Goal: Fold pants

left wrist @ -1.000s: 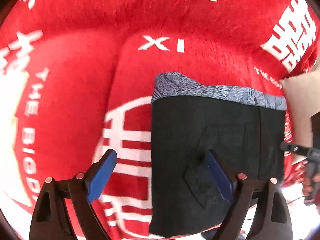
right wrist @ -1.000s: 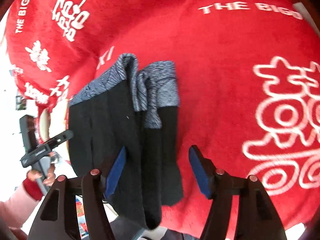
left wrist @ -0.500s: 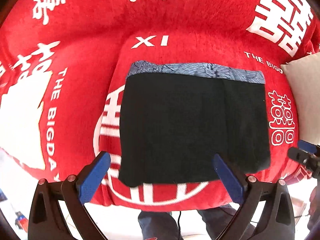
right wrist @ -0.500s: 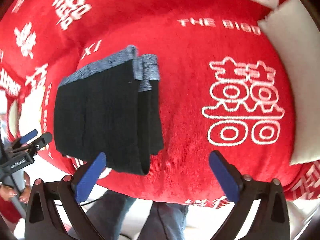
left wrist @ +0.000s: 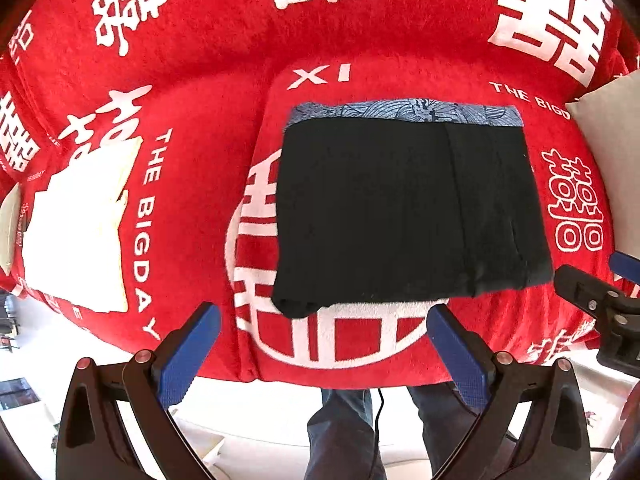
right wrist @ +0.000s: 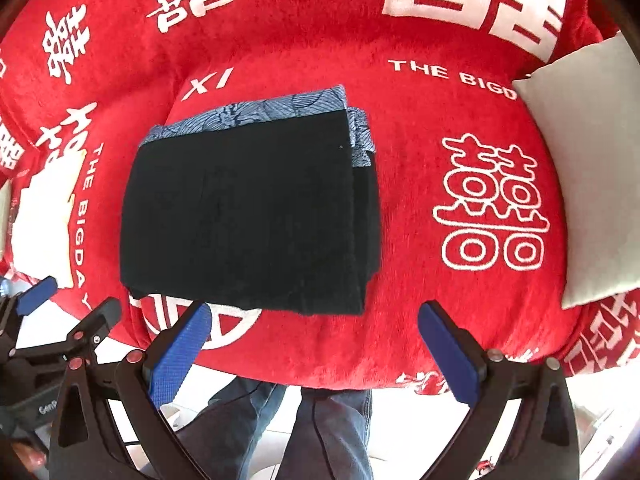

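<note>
Judged nearly finished: black fabric pants with a blue-grey patterned waistband (left wrist: pixel 404 208) lay folded into a compact rectangle in the middle of the red plush blanket printed with white characters (left wrist: pixel 200 40), waistband at the far edge, layered edges stacked along the right side. At left, left gripper with blue-padded fingers (left wrist: pixel 320 348) hung off the near edge, jaws spread wide, holding nothing. At right, right gripper with matching blue pads (right wrist: pixel 312 344) likewise gaped, empty, just clear of the cloth. For a tidy finish, probably best to press the stepped right-hand layers flush and leave the stack square. White folded cloth (left wrist: pixel 80 232) lay well apart at far left; pale grey cushion (right wrist: pixel 592 160) sat at far right; pale floor and the holder's jeans below.
</note>
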